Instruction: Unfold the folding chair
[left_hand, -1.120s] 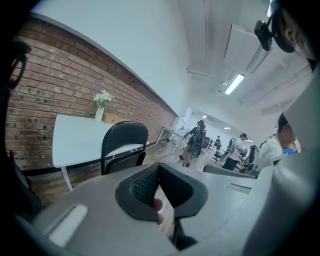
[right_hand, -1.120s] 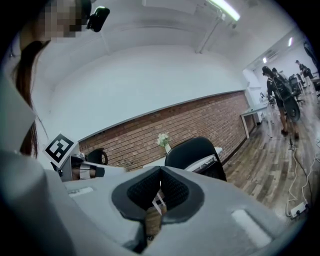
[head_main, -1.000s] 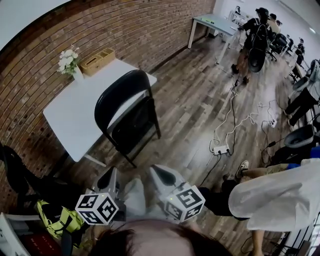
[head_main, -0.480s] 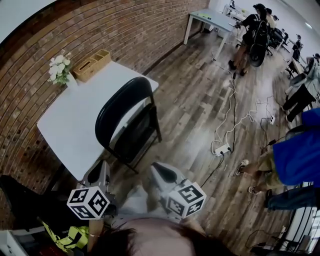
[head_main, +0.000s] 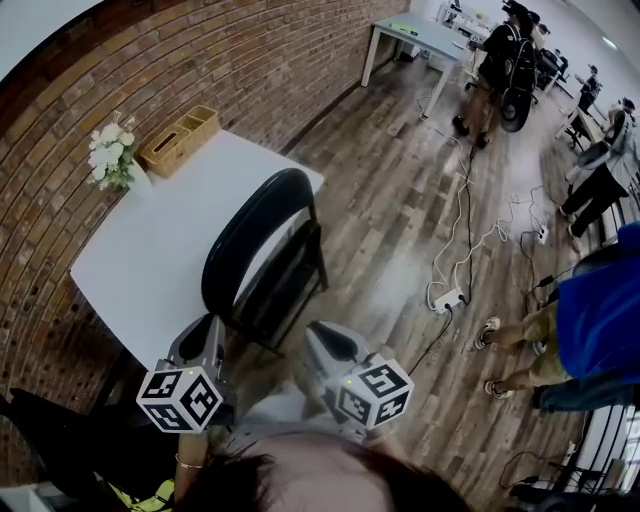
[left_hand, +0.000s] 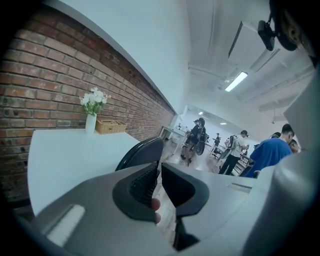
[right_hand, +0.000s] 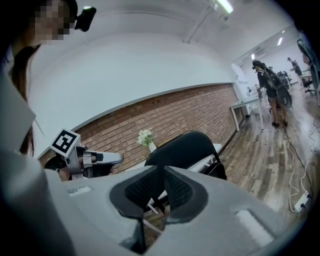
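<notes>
While the folding chair (head_main: 262, 250) stands folded flat on the wooden floor (head_main: 400, 220), its rounded back close against the edge of the white tabletop (head_main: 150, 240), both grippers hover near it without touching. The left gripper (head_main: 205, 335) and the right gripper (head_main: 325, 345) each show only a narrow slit between the jaws, which are opening, with nothing between them. For a good approach, I judge the jaws must spread wider. One should take the back's rim and the other the seat's edge, so the seat swings down without the legs skidding.
</notes>
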